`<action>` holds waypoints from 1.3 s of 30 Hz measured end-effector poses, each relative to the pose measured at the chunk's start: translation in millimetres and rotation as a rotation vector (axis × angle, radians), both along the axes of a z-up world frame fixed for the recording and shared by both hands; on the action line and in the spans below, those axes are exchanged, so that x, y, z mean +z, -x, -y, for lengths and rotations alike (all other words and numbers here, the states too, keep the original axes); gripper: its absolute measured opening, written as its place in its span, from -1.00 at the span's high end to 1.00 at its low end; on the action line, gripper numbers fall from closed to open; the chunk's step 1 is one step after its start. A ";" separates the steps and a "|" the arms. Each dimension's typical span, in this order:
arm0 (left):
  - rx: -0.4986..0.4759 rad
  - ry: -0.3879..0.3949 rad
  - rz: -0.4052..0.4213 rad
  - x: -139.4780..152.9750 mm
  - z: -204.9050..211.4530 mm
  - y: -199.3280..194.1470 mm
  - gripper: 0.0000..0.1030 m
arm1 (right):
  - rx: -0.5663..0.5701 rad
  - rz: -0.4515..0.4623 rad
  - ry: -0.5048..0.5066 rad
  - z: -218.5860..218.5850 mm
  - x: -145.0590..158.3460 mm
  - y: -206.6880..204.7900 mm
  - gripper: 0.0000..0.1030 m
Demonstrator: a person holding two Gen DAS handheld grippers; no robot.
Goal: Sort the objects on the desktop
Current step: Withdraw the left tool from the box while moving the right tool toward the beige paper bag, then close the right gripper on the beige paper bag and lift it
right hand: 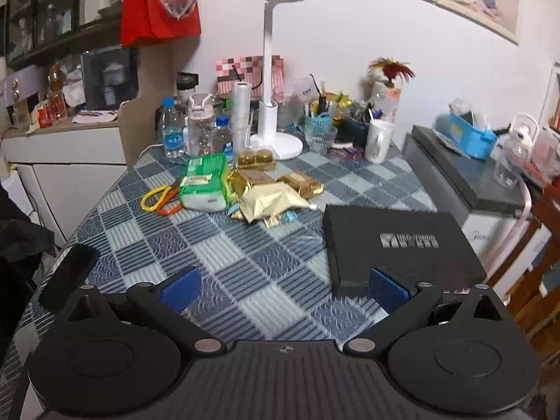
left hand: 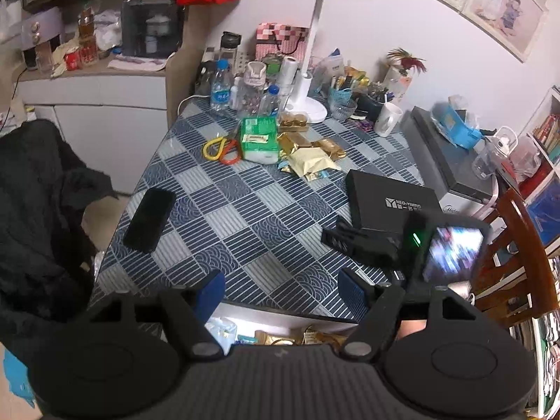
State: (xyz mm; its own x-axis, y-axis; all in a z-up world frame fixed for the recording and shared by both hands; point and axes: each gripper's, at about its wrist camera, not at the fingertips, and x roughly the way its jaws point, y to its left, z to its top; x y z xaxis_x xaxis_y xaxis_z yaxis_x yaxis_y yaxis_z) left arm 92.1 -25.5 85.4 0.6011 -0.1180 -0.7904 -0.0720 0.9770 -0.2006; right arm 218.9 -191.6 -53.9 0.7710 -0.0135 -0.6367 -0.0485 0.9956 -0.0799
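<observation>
Checked tablecloth [right hand: 266, 245]: black box [right hand: 395, 245] at 3 o'clock reads "NEO-YIMING" in left view only. Your left gripper [left hand: 280, 294] and right gripper [right hand: 283, 287] gape wide, empty.

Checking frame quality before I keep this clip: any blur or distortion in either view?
Left wrist view: table pattern sharp, but the right gripper's screen is motion-smeared; fisheye bends the picture frames. Right wrist view: slight motion blur, the black box logo is smeared; the lamp stays readable.
</observation>
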 end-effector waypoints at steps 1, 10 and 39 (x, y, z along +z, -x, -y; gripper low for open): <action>-0.007 0.002 0.000 -0.5 1.0 -0.8 -0.65 | 0.001 -0.005 0.002 -1.0 -1.0 -7.8 -1.00; 0.031 -0.007 -0.010 -4.7 -1.3 -25.1 -0.65 | 0.019 -0.053 0.007 -13.6 -21.2 -65.0 -1.00; 0.049 -0.112 -0.064 -116.9 -33.2 -82.2 -0.65 | -0.145 -0.237 -0.309 6.2 -63.5 -243.3 -1.00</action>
